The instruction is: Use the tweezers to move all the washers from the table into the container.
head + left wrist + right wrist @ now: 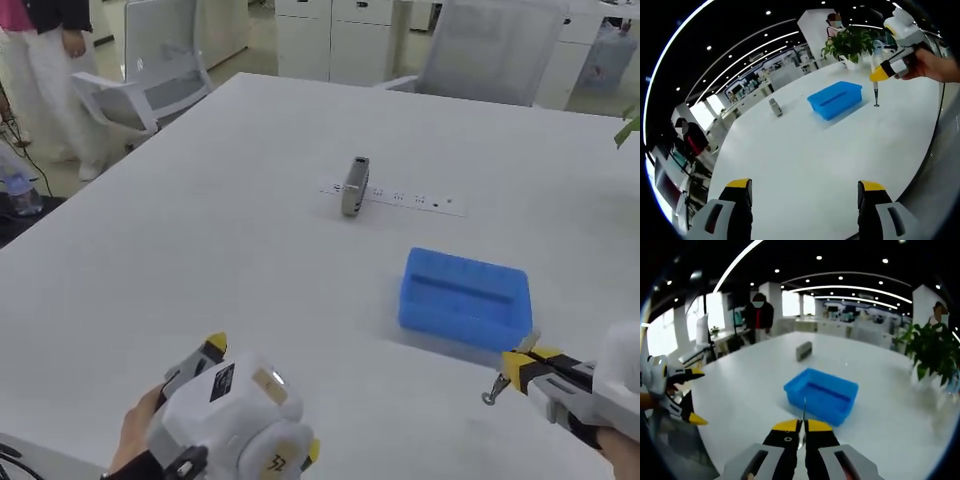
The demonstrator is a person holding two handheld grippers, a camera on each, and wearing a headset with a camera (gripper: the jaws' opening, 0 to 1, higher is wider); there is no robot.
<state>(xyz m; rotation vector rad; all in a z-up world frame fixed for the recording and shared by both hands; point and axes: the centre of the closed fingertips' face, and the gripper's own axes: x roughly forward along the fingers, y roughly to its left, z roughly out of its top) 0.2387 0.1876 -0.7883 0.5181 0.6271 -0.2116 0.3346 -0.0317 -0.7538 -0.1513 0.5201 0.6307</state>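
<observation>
Jaws on my right gripper (pixel 799 426) are clamping the tweezers (pixel 803 411), left gripper (pixel 805 186) gaping; washers (pixel 400 197) are lying on the table (pixel 200 250), container (pixel 465 297) seemingly empty.

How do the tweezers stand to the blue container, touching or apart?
Apart. In the left gripper view, bare table shows between the tweezers and the blue container.

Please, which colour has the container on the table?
The container is plain blue. It shows best in the head view.
</observation>
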